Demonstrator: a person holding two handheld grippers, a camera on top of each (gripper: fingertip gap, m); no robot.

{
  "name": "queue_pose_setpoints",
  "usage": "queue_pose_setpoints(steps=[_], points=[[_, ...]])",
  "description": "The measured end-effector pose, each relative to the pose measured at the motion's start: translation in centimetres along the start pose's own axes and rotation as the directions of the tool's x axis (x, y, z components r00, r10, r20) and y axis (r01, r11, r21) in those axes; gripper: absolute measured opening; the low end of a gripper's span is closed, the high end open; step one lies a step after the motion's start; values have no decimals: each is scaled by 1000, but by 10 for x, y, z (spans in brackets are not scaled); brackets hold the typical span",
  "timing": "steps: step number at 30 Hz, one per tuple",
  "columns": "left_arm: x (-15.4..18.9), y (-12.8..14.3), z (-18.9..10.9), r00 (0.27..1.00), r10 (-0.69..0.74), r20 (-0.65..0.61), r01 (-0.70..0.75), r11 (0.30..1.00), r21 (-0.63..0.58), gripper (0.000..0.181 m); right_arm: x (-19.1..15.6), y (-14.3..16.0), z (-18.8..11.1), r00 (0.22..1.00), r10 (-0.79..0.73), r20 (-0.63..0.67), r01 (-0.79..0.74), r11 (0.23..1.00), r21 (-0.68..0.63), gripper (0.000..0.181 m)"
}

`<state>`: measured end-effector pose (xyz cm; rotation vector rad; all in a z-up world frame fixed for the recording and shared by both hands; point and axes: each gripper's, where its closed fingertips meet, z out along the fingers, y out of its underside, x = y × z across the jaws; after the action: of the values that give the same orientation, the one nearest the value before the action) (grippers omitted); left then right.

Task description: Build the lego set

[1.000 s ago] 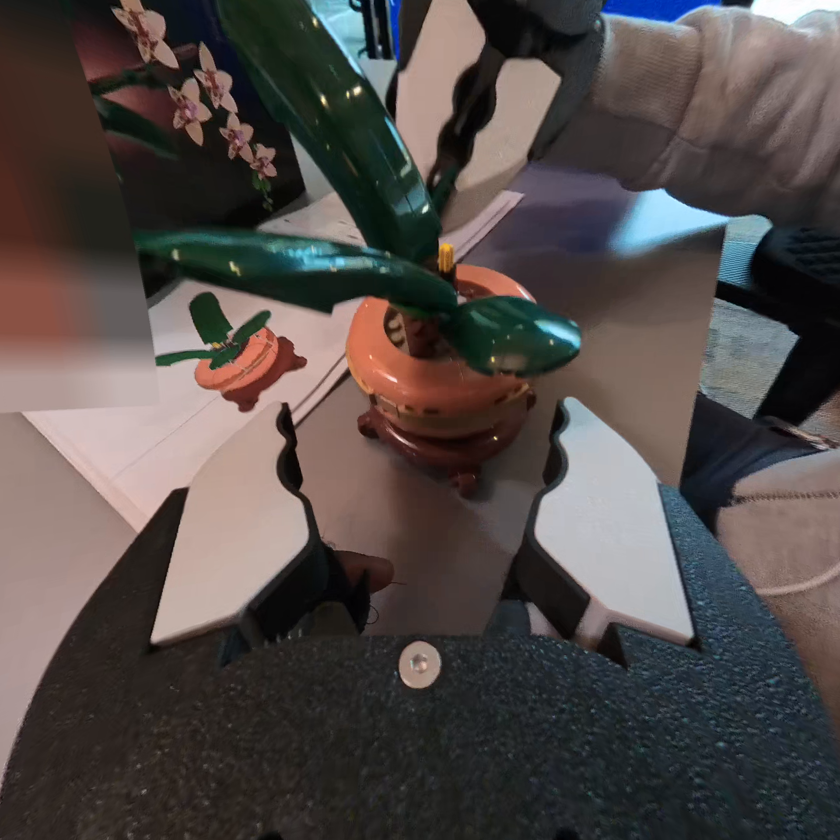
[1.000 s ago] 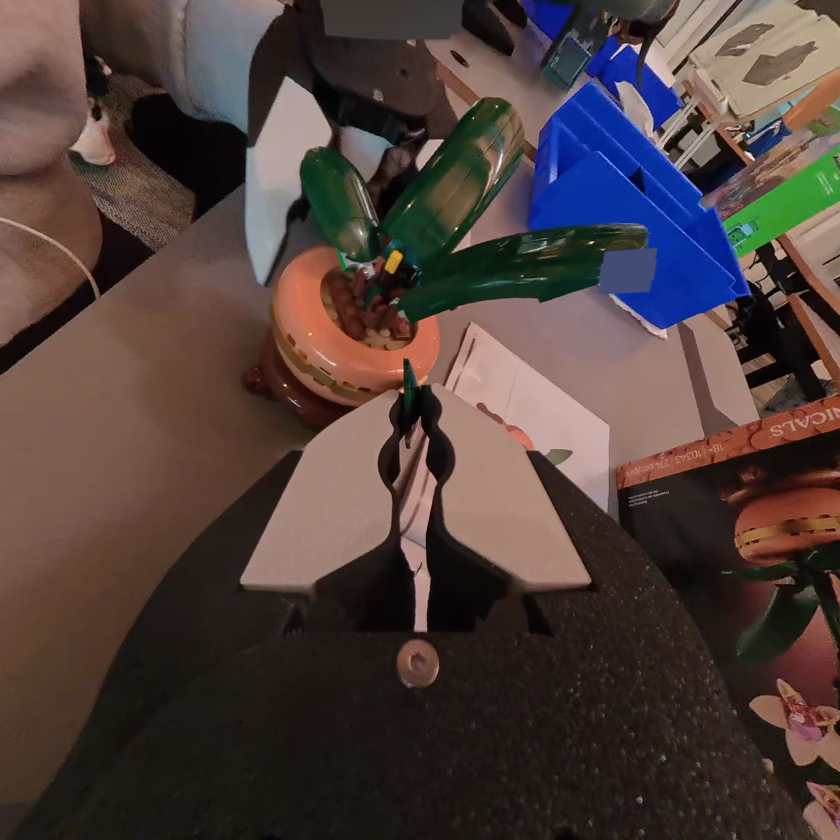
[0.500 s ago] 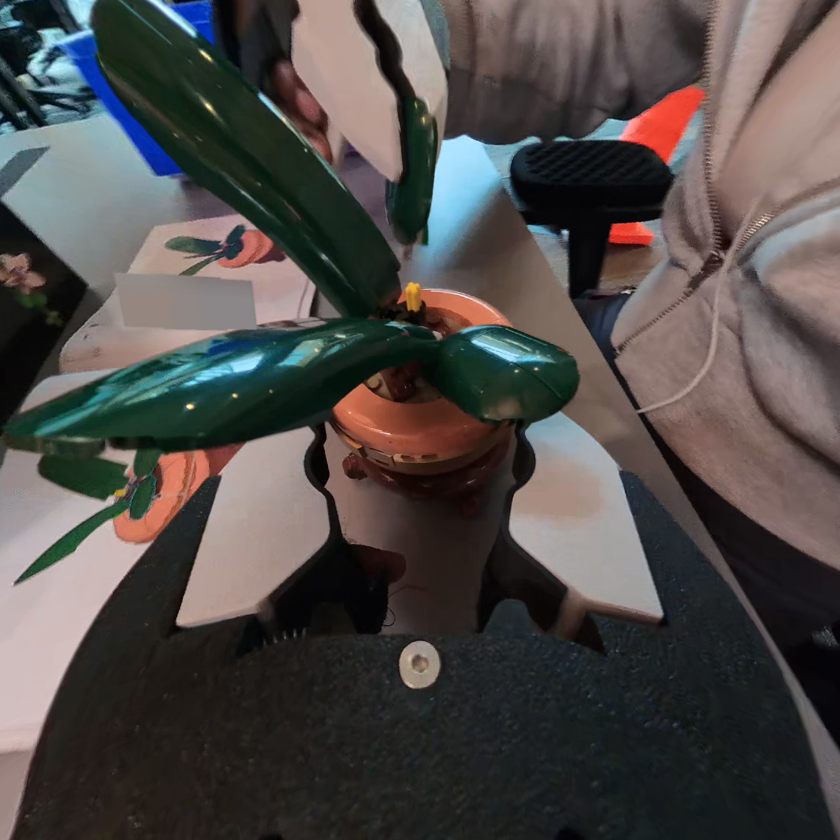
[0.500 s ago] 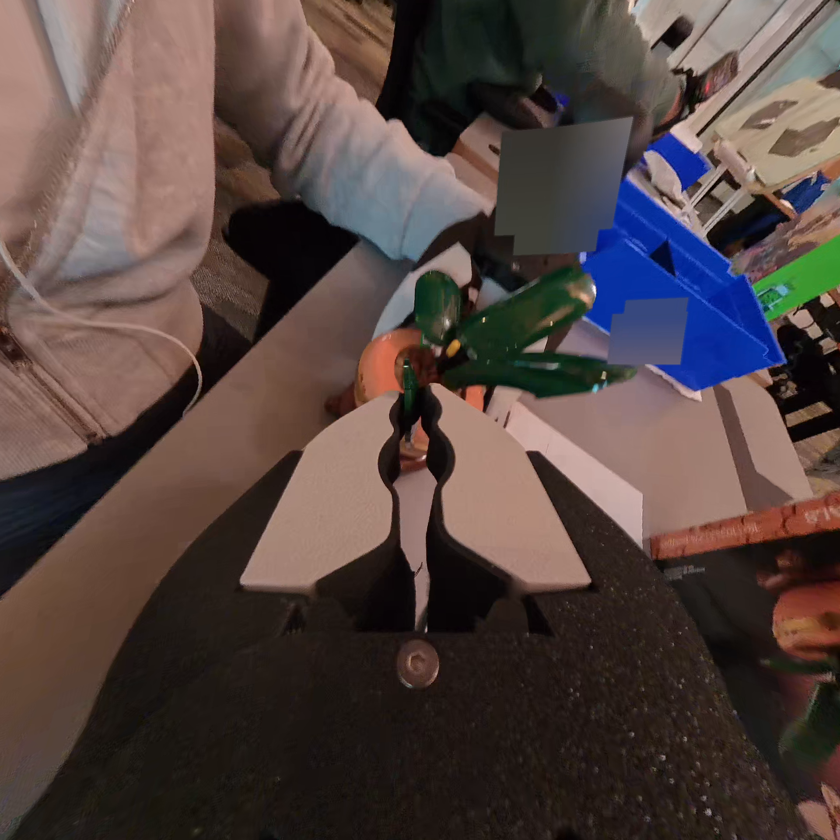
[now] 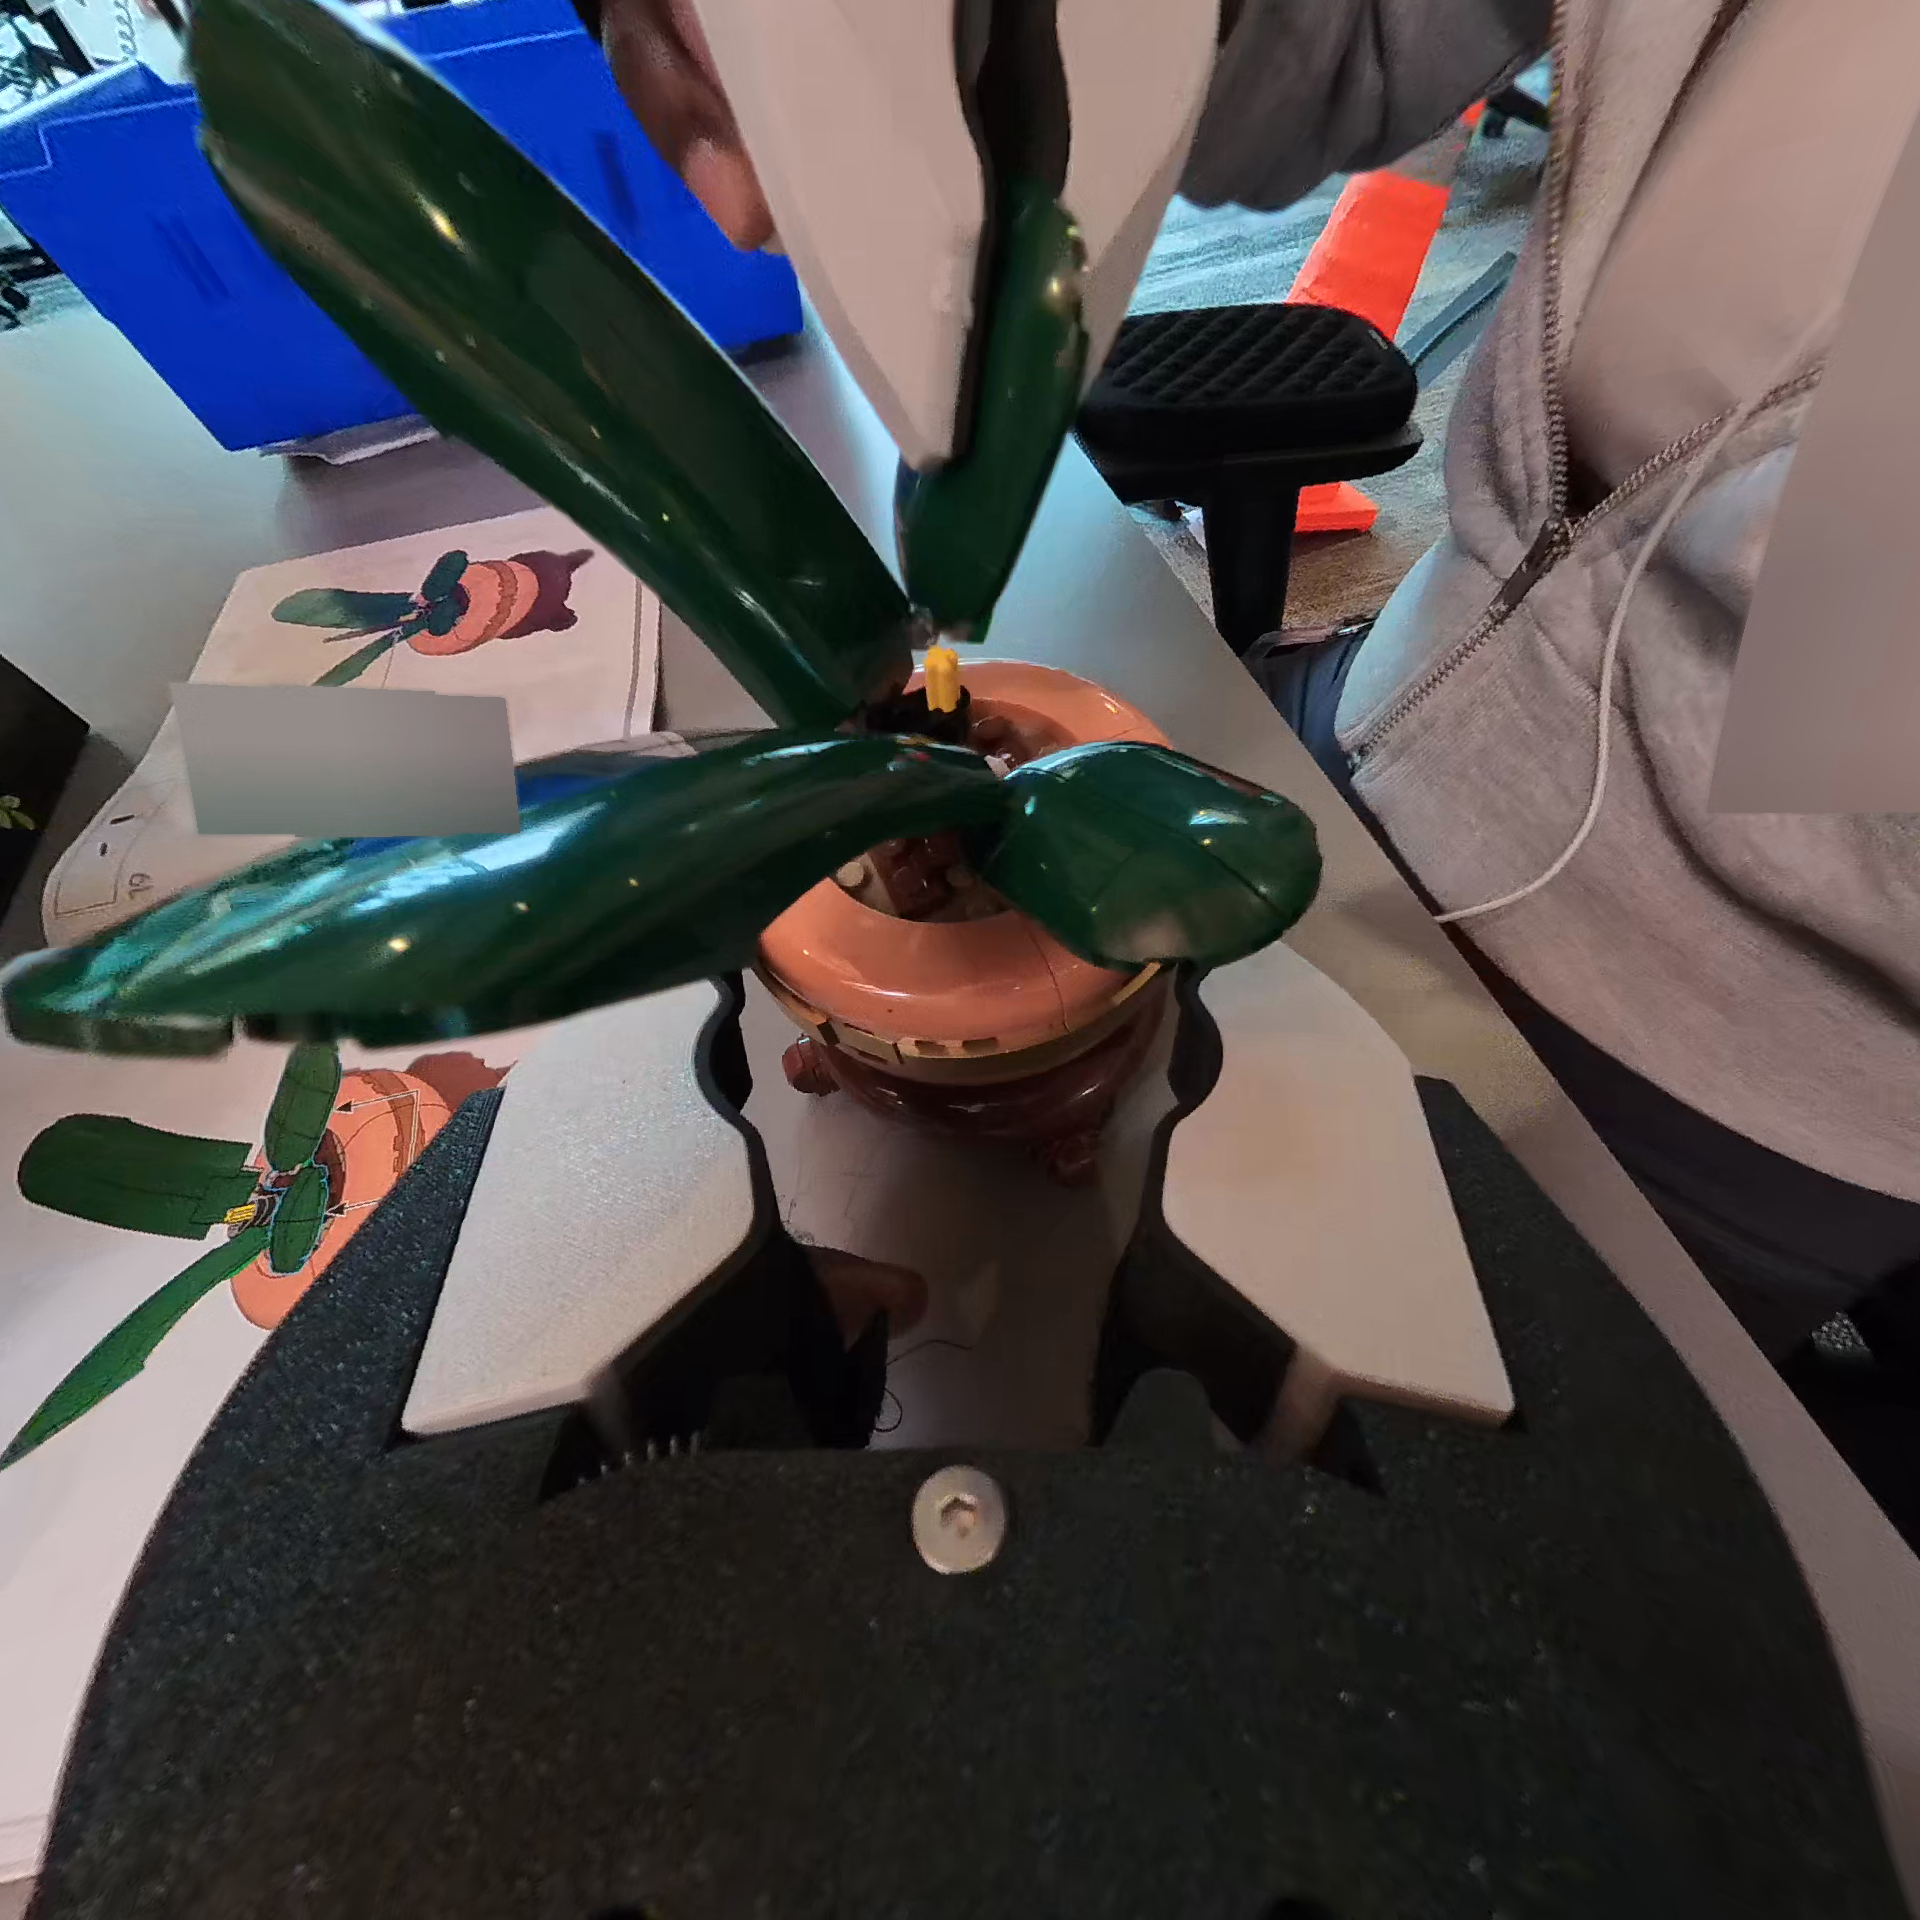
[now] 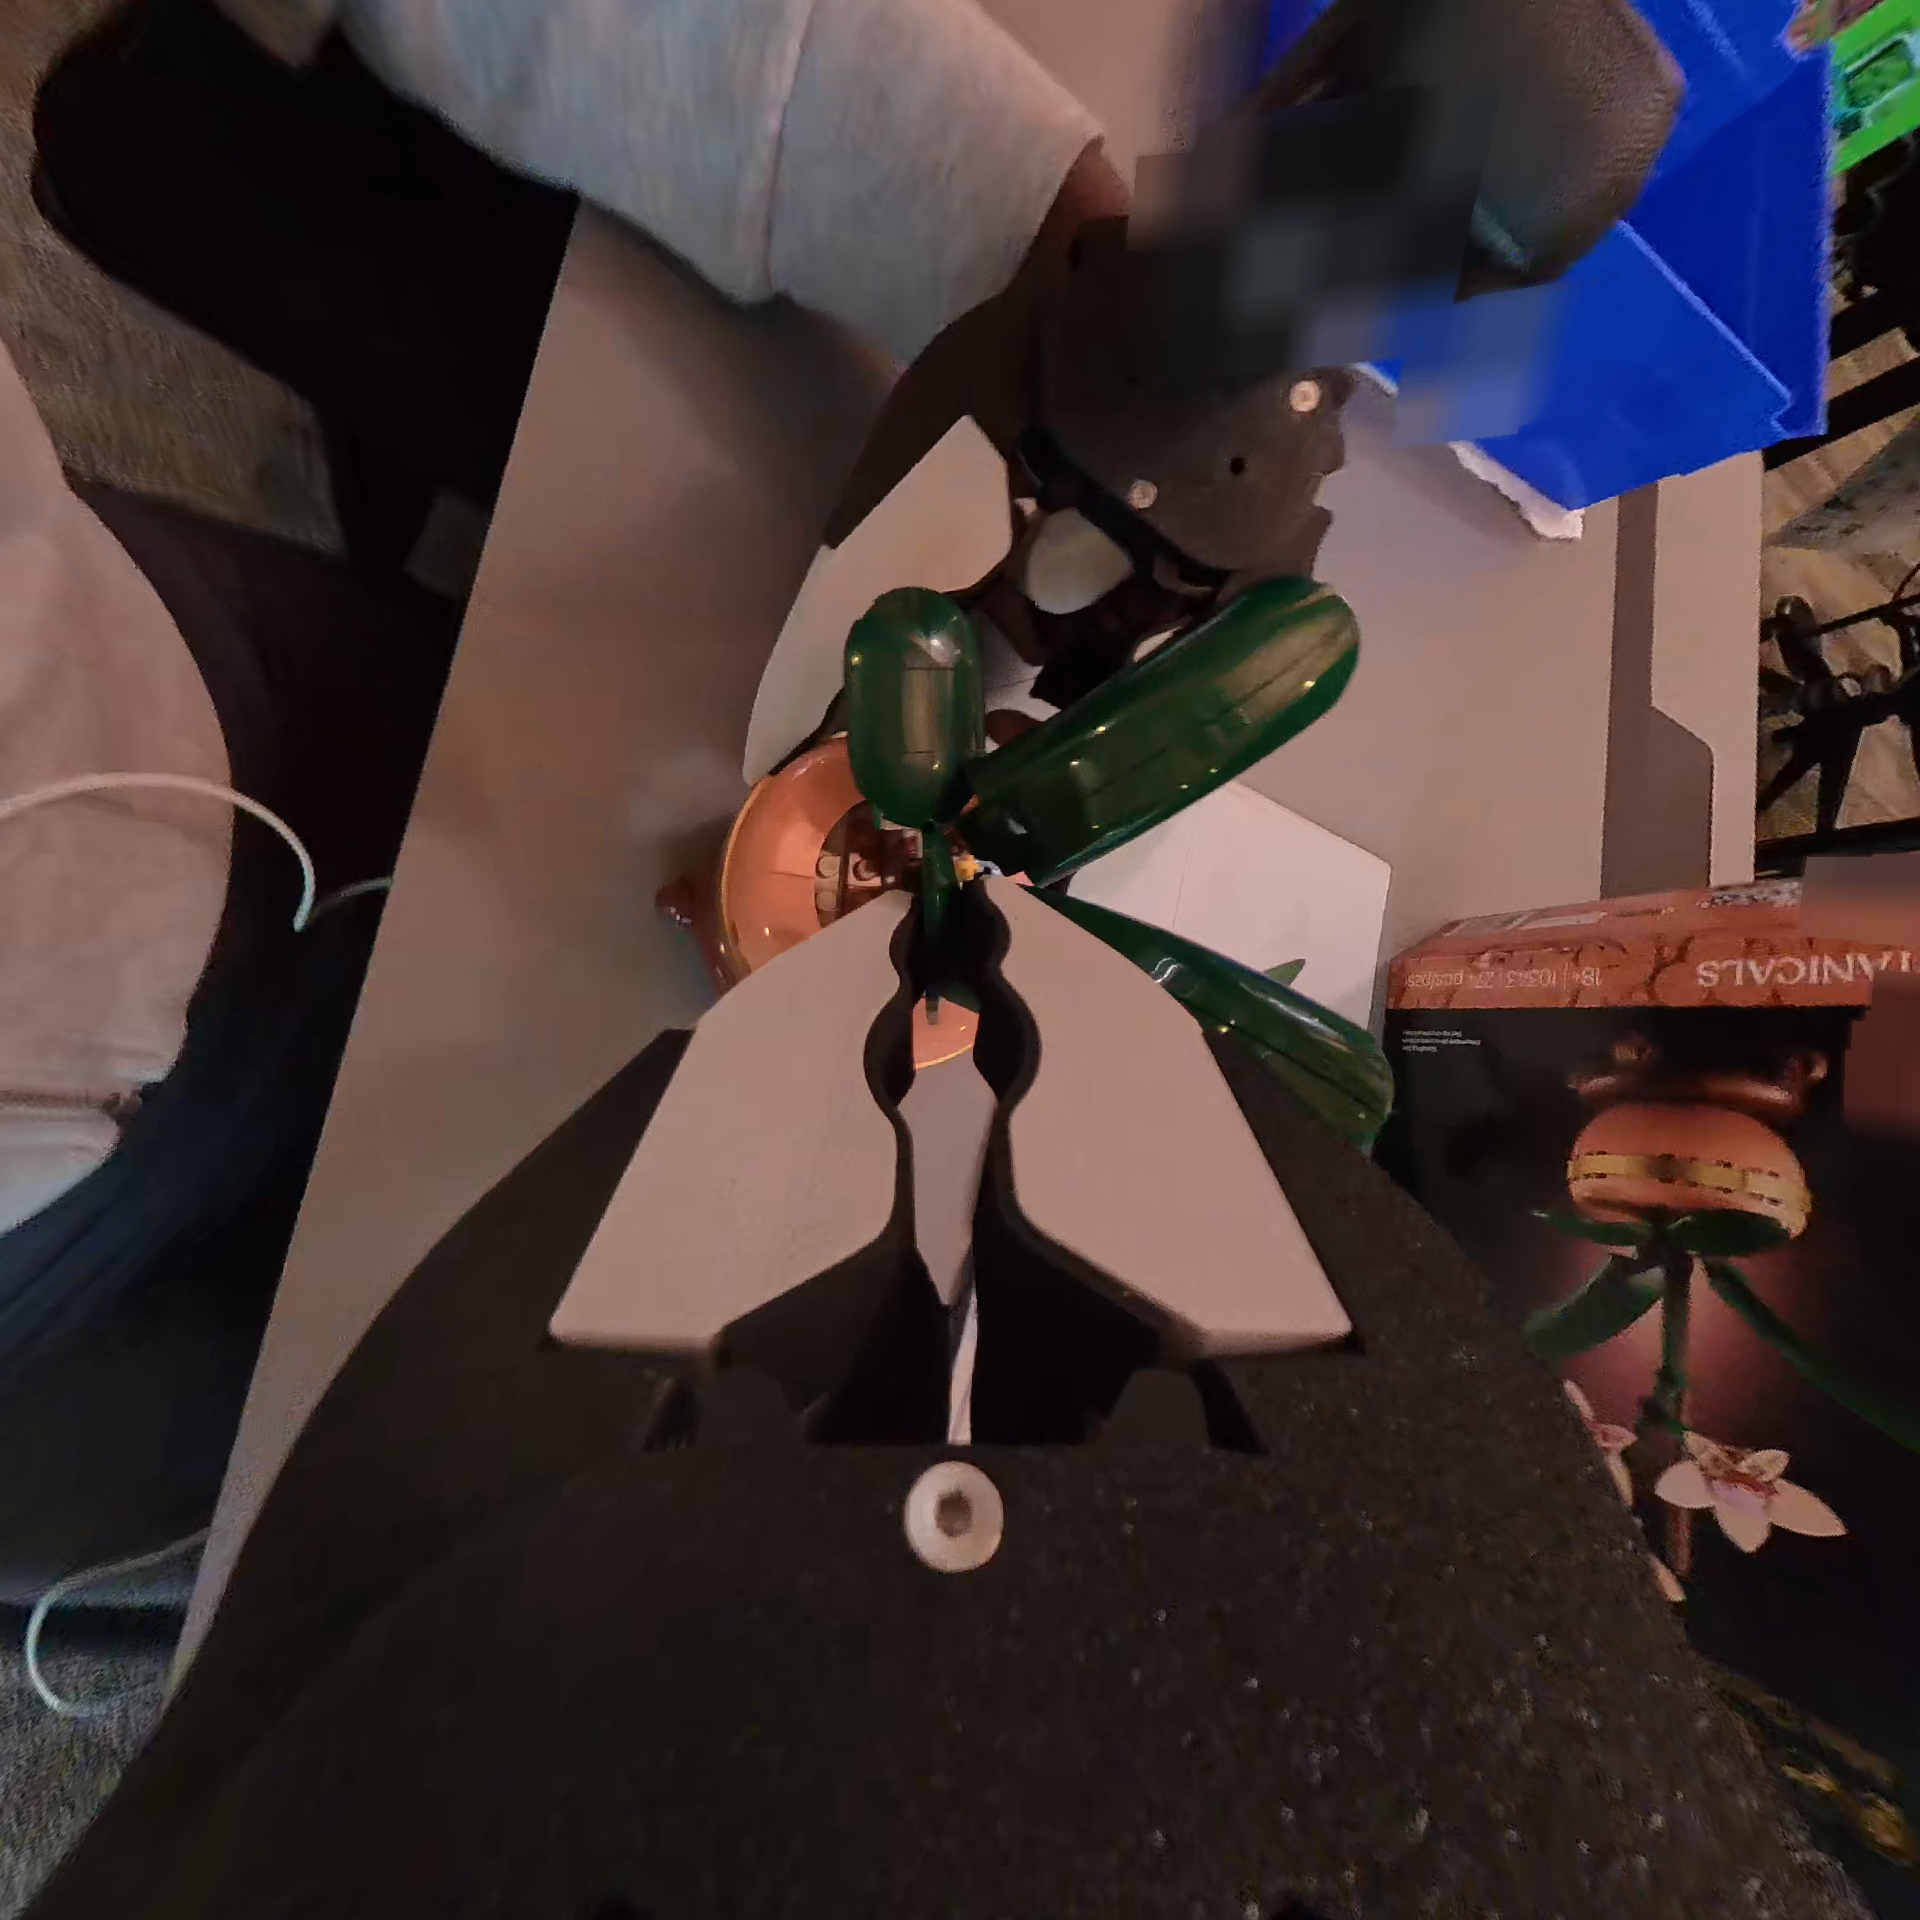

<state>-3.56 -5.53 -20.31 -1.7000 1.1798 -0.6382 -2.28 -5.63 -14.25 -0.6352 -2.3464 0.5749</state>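
The left gripper [image 5: 956, 1049] is sitting low on the worktop [image 5: 1226, 623] with its jaws spread apart, and the flower pot [image 5: 935, 977] is standing upright right between the tips, base just ahead of them. I can't tell if the tips are actually touching the pot's sides or just flanking it.

The right gripper [image 6: 951, 914] is coming in from above with its jaws clamped together on a small green leaf [image 5: 997, 416]. In the left wrist view that leaf is hanging nearly straight up and down, long axis vertical, pointy lower end aiming at the yellow peg [image 5: 941, 675] sticking up from the middle of the pot and sitting just above it. In the right wrist view you're only seeing it edge-on as a thin green strip poking out past the jaw tips.

Three more leaves are already fanning out from the pot's centre: a long one [image 5: 540, 343] angling up and off to the left of the left jaws, another long one [image 5: 468, 904] running almost flat out to the left, and a short rounded one [image 5: 1153, 852] drooping over the right jaw tip.

An instruction booklet [image 5: 436, 623] is lying open left of the left jaws, a blue bin [image 5: 208, 260] is sitting beyond that, and the set's box [image 6: 1662, 1143] is resting to the right of the right jaws.
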Motion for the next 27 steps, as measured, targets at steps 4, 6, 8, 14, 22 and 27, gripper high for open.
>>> queue_pose_setpoints(steps=[4,6,8,14,22,27], points=[[1,0,0,1000,3,-13,-3,1000,-12,80,-2,2,5,999,-27,25,29,997,-76,6],[1,0,0,1000,4,-21,-5,1000,-16,79,-1,-3,2,999,16,39,-15,999,-28,6],[3,0,0,999,8,-33,-9,1000,-17,79,2,-7,-2,996,80,50,-81,997,19,6],[5,1,-1,998,12,-64,-12,1000,-11,79,-1,-1,7,983,181,40,-179,982,-60,6],[6,0,-4,993,-5,-119,7,1000,13,79,11,-3,2,803,586,108,-595,798,93,5],[6,0,-4,991,-1,-135,5,1000,23,79,7,-6,5,874,486,27,-485,866,123,6]])
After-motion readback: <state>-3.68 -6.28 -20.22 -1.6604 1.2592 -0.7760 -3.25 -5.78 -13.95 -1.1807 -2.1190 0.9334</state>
